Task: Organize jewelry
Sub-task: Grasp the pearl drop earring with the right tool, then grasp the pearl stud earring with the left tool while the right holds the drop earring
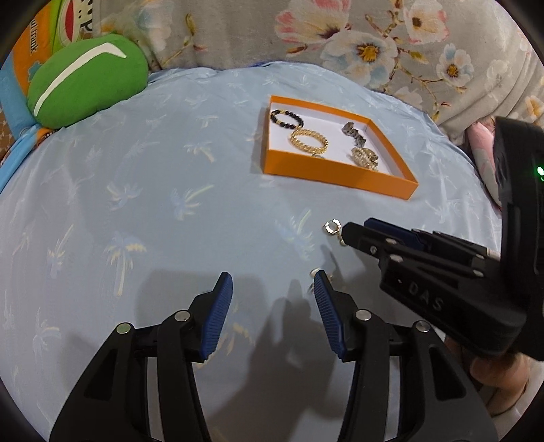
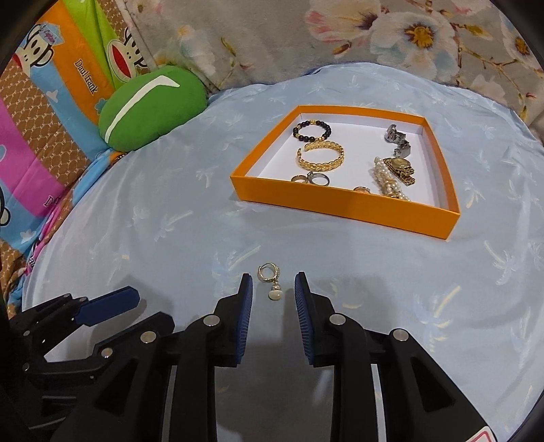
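Note:
A gold hoop earring with a pearl drop (image 2: 271, 281) lies on the light blue cloth, between the tips of my open right gripper (image 2: 273, 284). In the left wrist view the earring (image 1: 332, 227) shows just left of the right gripper's tip (image 1: 350, 234). My left gripper (image 1: 273, 284) is open and empty above the cloth; another small gold piece (image 1: 313, 273) peeks out beside its right finger. An orange tray (image 2: 346, 206) holds a black bead bracelet (image 2: 311, 131), a gold bangle (image 2: 321, 156), rings (image 2: 311, 179), a pearl strand (image 2: 386, 178) and watches (image 2: 399, 166).
A green cushion (image 2: 149, 108) lies at the back left beside a cartoon-print sheet (image 2: 51, 102). A floral blanket (image 2: 374, 30) rises behind the tray. The left gripper (image 2: 85, 323) shows at the lower left of the right wrist view.

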The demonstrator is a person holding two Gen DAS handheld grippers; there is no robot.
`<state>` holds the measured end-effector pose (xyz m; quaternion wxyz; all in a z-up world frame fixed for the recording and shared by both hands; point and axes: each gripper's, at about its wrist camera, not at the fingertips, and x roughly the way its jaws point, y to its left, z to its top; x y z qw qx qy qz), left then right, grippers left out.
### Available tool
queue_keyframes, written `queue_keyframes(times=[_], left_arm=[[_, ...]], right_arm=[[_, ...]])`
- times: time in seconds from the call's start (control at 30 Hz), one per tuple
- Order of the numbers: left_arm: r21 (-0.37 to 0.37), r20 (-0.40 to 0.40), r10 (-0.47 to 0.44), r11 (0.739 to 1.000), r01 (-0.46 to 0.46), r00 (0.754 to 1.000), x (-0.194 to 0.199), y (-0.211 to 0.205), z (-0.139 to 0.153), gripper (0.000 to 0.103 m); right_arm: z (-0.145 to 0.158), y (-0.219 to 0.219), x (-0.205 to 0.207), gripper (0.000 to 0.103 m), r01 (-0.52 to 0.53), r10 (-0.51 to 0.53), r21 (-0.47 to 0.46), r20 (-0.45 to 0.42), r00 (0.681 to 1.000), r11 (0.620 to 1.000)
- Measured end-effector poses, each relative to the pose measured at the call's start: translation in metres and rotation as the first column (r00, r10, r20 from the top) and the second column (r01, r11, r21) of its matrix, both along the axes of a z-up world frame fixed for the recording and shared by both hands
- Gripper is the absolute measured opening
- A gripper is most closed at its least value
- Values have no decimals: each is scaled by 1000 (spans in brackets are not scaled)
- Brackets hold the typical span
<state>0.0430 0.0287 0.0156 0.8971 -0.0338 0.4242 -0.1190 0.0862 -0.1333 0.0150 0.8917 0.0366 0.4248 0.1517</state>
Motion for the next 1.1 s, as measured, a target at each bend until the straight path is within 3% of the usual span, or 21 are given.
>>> queue_keyframes(times=[0.27, 0.4, 0.93, 1.1], left_arm=[[-9, -7, 16, 1000, -16, 1000, -2, 12, -4, 48], [-19, -9, 3, 1000, -4, 1000, -3, 10, -3, 48], [-14, -27, -77, 997, 76, 997, 5, -32, -10, 47], [-4, -33, -78, 997, 78, 996, 10, -38, -14, 32]], right_arm=[[-9, 14, 13, 25, -12, 11, -52, -13, 1000, 999], [-9, 18, 12, 14, -16, 16, -99, -5, 1000, 995], [9, -39, -24, 14, 95, -94, -18, 14, 995, 995], [9, -45, -29, 14, 103, -103, -9, 13, 995, 995]])
